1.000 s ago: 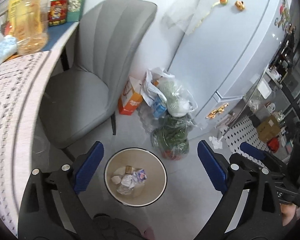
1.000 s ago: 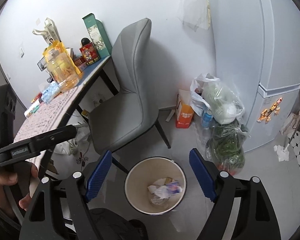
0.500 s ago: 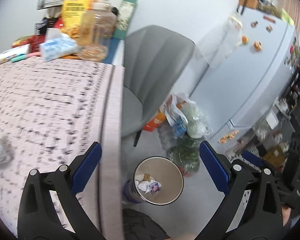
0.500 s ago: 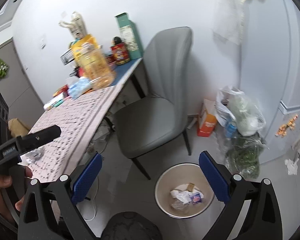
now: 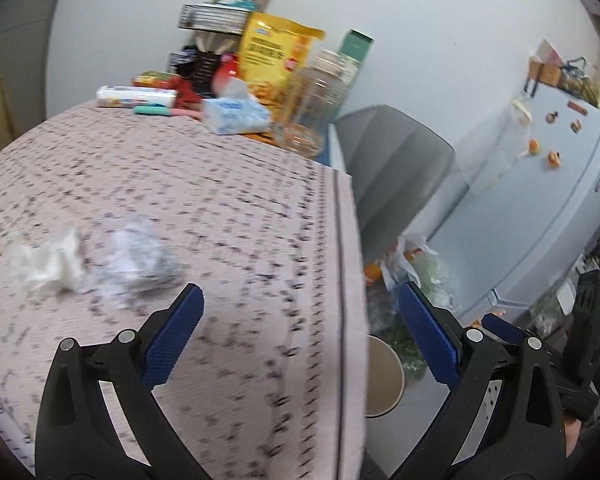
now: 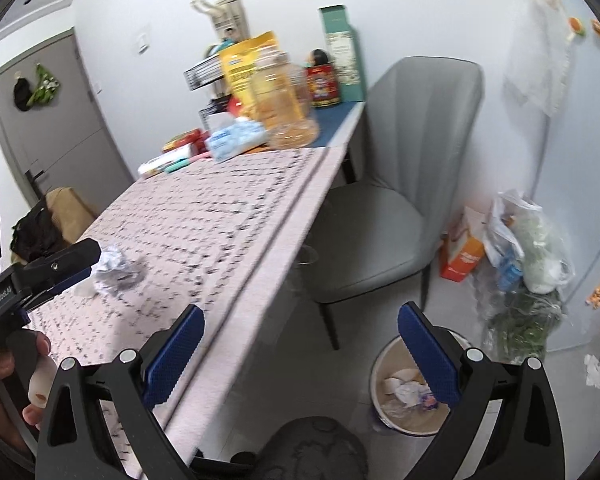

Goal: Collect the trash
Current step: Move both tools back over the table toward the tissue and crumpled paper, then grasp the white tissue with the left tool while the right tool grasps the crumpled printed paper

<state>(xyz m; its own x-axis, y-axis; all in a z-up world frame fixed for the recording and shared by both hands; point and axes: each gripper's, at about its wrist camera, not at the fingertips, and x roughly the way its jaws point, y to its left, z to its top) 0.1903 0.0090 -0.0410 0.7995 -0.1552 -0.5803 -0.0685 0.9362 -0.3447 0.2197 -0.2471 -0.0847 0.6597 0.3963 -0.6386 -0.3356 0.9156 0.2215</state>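
The crumpled grey-white wrapper ball [image 5: 138, 258] lies on the patterned pink desk [image 5: 240, 216], a crumpled white tissue [image 5: 50, 264] just beside it. Both lie ahead and left of my left tongs [image 5: 298, 322], spread and empty. My right tongs [image 6: 300, 340], equally spread, stand farther, over the desk edge; left hand nearer

Crumpled paper [image 5: 140, 256] on table [image 5: 240, 200]

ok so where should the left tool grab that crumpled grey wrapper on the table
Take the crumpled grey wrapper across its puffed-up middle, coming down from above with the left tool. It lies as a loose mound on the table, so no edge offers a firm hold. The white tissue sits right beside it; put one finger in the gap between them, though blur hides whether they touch.
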